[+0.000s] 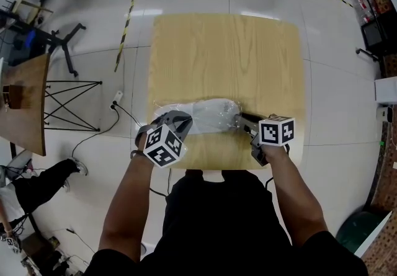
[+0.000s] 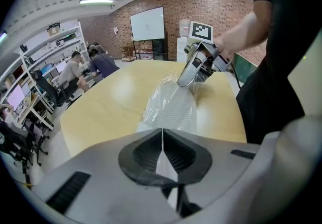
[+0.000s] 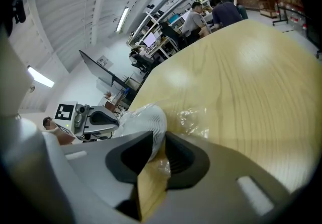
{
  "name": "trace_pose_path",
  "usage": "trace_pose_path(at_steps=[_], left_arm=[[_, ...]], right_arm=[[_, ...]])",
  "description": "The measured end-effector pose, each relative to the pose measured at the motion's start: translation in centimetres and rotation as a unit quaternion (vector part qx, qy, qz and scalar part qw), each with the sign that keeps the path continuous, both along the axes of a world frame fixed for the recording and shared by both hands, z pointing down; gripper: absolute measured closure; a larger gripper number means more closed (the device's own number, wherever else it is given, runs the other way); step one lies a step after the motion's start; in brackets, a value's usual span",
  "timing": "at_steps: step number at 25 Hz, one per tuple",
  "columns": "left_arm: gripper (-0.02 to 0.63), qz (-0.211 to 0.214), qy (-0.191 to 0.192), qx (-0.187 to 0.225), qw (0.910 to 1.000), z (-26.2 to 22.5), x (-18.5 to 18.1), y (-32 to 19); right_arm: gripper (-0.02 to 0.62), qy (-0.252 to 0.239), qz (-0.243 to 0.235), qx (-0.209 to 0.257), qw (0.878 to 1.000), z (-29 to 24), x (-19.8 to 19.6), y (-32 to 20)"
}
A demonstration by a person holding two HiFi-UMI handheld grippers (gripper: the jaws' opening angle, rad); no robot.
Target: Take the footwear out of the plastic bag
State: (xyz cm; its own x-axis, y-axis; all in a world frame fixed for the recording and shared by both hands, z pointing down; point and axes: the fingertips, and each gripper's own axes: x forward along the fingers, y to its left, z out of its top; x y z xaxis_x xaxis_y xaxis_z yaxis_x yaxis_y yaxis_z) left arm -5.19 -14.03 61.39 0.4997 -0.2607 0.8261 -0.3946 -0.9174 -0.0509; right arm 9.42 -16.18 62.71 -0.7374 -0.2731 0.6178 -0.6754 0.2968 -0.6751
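Observation:
A white shoe (image 1: 216, 113) lies in a clear plastic bag (image 1: 167, 111) near the front edge of the wooden table (image 1: 229, 51). My left gripper (image 1: 183, 121) is at the bag's left end; in the left gripper view its jaws (image 2: 162, 140) are shut on a thin fold of bag film, with the wrapped shoe (image 2: 173, 109) stretching ahead. My right gripper (image 1: 242, 120) is at the right end. In the right gripper view its jaws (image 3: 157, 142) close on the shoe's white end (image 3: 146, 120), with crumpled film (image 3: 193, 117) beside it.
The far half of the table is bare wood. On the floor to the left stand a brown side table (image 1: 25, 101), a folding frame (image 1: 68, 104) and a cable. People sit at desks (image 2: 85, 67) in the background.

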Motion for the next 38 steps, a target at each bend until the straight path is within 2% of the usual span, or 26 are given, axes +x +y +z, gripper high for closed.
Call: trace_pose_path(at_steps=[8, 15, 17, 19, 21, 25, 27, 29, 30, 31, 33, 34, 38], left_arm=[[0.594, 0.022, 0.000, 0.002, 0.9998, -0.2, -0.9, 0.5], [0.594, 0.036, -0.015, 0.003, 0.9992, 0.3, -1.7, 1.1], [0.595, 0.030, -0.032, 0.004, 0.9990, 0.7, -2.4, 1.1], [0.595, 0.014, -0.036, -0.003, 0.9993, 1.0, -2.8, 1.1], [0.595, 0.000, -0.026, -0.010, 0.9996, 0.9, -2.8, 1.0], [0.594, -0.002, -0.028, -0.007, 0.9996, 1.0, -2.7, 1.1], [0.561, 0.009, -0.025, -0.009, 0.9996, 1.0, -2.5, 1.4], [0.518, 0.024, -0.022, -0.011, 0.9994, 1.0, -2.2, 1.7], [0.512, 0.031, -0.024, -0.011, 0.9992, 1.1, -2.2, 1.9], [0.511, 0.036, -0.028, -0.010, 0.9989, 1.2, -2.2, 1.9], [0.511, 0.043, -0.034, -0.008, 0.9985, 1.4, -2.4, 2.0], [0.514, 0.044, -0.037, -0.006, 0.9983, 1.4, -2.6, 2.0], [0.540, 0.046, -0.034, -0.004, 0.9984, 1.5, -2.8, 2.1]], right_arm=[[0.537, -0.034, 0.010, -0.012, 0.999, -0.6, 0.7, 1.9], [0.550, -0.024, 0.030, -0.010, 0.999, -0.5, 2.2, 3.2], [0.595, -0.008, 0.045, -0.003, 0.999, -0.3, 3.2, 3.1], [0.595, 0.001, 0.055, 0.004, 0.998, -0.4, 4.3, 2.9], [0.590, -0.019, 0.046, 0.012, 0.999, -1.4, 4.2, 3.2], [0.385, -0.100, -0.027, 0.009, 0.995, -4.4, -0.8, 5.9], [0.353, -0.103, -0.062, 0.009, 0.993, -4.6, -3.4, 7.3], [0.353, -0.075, -0.079, 0.006, 0.994, -3.4, -4.9, 7.9], [0.370, -0.057, -0.082, 0.003, 0.995, -2.7, -5.2, 8.1], [0.421, -0.043, -0.082, 0.000, 0.996, -2.1, -5.2, 8.1], [0.573, -0.040, -0.075, -0.008, 0.996, -1.6, -4.8, 8.2], [0.595, -0.052, -0.068, -0.013, 0.996, -1.7, -4.5, 8.3], [0.595, -0.107, -0.051, -0.021, 0.993, -3.2, -3.4, 8.5]])
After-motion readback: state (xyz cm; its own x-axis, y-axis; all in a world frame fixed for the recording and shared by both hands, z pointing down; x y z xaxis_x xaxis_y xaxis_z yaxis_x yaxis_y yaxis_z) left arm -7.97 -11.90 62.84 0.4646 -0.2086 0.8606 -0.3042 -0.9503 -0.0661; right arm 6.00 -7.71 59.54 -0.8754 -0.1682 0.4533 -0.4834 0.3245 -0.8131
